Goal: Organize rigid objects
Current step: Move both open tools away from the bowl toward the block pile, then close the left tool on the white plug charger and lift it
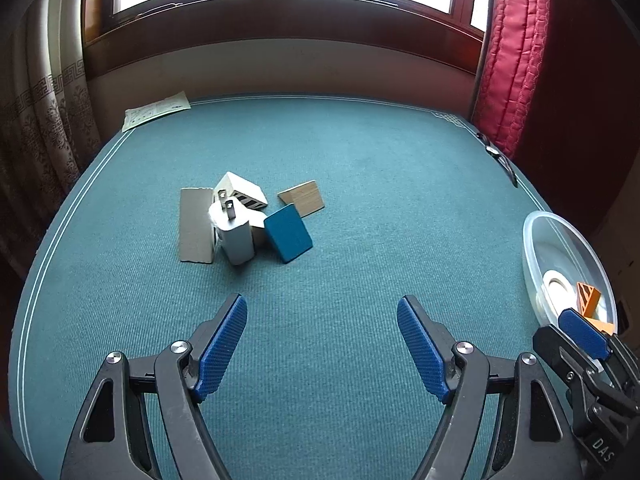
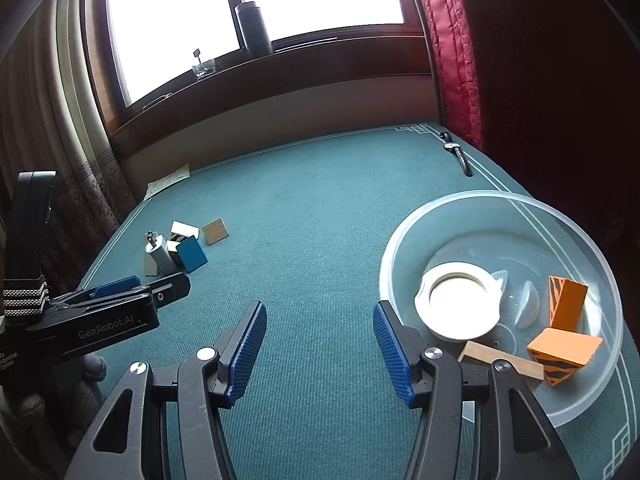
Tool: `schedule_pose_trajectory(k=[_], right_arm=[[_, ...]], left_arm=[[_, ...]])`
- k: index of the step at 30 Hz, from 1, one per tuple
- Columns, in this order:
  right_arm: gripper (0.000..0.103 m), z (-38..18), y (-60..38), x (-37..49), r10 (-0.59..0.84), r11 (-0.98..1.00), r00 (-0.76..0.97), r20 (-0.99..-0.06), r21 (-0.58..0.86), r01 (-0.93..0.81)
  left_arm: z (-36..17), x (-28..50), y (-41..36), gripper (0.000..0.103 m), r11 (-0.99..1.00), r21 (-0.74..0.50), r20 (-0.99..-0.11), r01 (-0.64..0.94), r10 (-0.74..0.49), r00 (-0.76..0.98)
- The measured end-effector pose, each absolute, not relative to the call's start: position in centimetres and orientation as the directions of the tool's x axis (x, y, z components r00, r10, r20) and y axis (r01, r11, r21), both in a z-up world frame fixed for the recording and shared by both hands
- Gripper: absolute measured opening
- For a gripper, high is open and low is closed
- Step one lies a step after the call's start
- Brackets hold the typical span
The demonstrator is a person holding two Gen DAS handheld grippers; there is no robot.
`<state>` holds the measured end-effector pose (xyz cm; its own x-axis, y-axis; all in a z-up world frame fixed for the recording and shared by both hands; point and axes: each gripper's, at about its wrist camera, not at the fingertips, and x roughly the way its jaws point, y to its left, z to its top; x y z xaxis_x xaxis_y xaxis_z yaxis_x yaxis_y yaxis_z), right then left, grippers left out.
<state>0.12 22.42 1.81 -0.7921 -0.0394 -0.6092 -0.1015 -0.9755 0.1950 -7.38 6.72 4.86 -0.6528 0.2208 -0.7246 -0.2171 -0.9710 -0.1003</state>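
Grippers, left gripper (image 1: 322,312) and right gripper (image 2: 319,316), hang with blue pads apart, holding nothing, over the teal cloth desk (image 1: 360,184). Mid-desk lies a pile: white plug adapter (image 1: 236,236), blue rectangular block (image 1: 288,234), thin wooden tile (image 1: 302,197). Near the right edge, a clear plastic bowl (image 2: 404,236) holds a white ring (image 2: 458,306) and orange striped blocks (image 2: 566,306).

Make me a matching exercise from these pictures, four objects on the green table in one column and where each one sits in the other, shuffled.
Things:
1. white plastic ring
2. blue rectangular block
3. dark wristwatch
4. printed paper sheet

Places:
A. far left corner of the green table, partly over its edge
B. inside the clear plastic bowl
C. in the pile mid-table, leaning beside the white charger plug
D. far right table edge, near the red curtain

Pairs: 1-B, 2-C, 3-D, 4-A
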Motion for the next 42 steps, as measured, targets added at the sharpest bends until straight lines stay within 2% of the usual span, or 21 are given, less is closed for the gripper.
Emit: schedule_pose_trajectory(k=[15,32,42], right_arm=[[0.059,-0.3,19.5,-1.4,-0.126,-0.981,-0.725,-0.677,0.194,-0.01],[0.059,-0.7,19.8,-1.9,-0.139,-0.976,-0.714,-0.686,0.216,-0.018],[0.059,-1.1,19.9,-2.3,-0.139,-0.975,-0.706,-0.695,0.22,-0.024]], left_arm=[[4.0,-10.3,1.5,0.079,-0.994,-0.088,-0.74,-0.064,0.109,-0.664],[4.1,-15.0,3.1,0.077,-0.998,-0.059,-0.727,-0.026,0.061,-0.683],[3.2,-16.2,2.4,0.059,-0.998,-0.067,-0.724,0.004,0.046,-0.688]])
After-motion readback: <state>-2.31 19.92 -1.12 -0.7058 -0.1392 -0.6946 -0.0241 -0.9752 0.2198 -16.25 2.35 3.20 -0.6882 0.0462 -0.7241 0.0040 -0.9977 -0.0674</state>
